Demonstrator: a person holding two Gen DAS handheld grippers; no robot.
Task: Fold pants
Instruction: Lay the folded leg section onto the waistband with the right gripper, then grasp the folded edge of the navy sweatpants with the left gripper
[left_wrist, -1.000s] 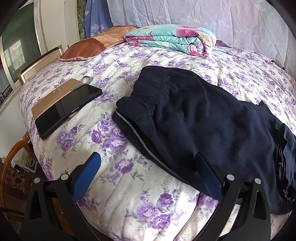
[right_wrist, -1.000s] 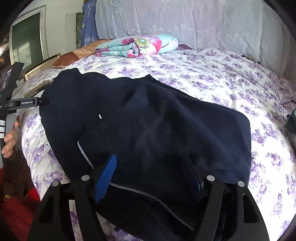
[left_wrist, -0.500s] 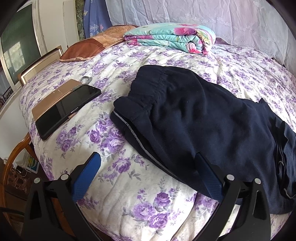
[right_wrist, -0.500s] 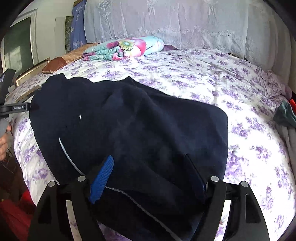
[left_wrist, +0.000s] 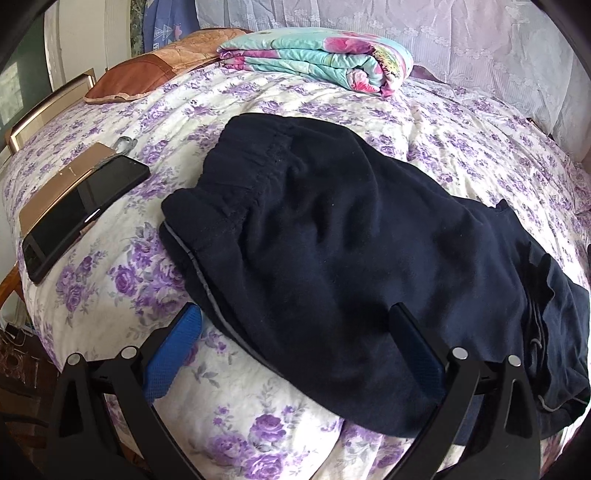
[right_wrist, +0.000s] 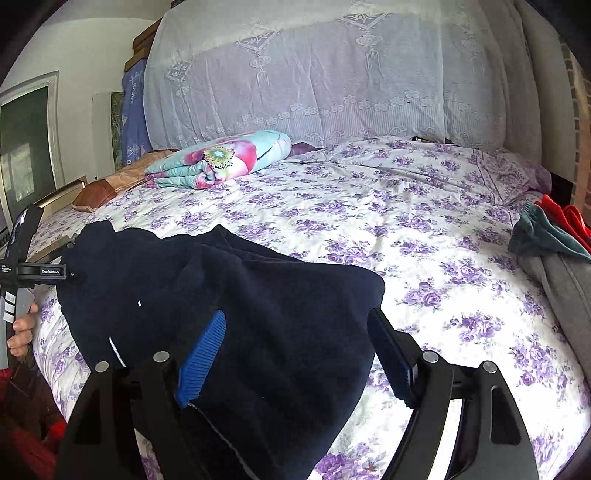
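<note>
Dark navy pants (left_wrist: 351, 240) lie folded on the flowered bedspread (left_wrist: 258, 424), with the elastic waistband toward the upper left and a thin grey stripe along the near edge. My left gripper (left_wrist: 295, 339) hovers open over that near edge; its right finger is above the cloth, its blue left finger over bare bedspread. In the right wrist view the pants (right_wrist: 258, 295) fill the lower left. My right gripper (right_wrist: 299, 354) stands open just above them, pinching nothing. A hand (right_wrist: 20, 328) holding the left tool shows at the far left.
A black phone (left_wrist: 81, 210) lies on a gold case (left_wrist: 62, 181) left of the pants. A folded floral quilt (right_wrist: 221, 158) and a brown pillow (left_wrist: 147, 70) lie at the bed's far side. Teal (right_wrist: 539, 236), red and grey clothes lie at the right edge.
The right wrist view has tipped up and drawn back, so the pants sit lower left and more of the bed and lace headboard shows. The left view has edged toward the pants.
</note>
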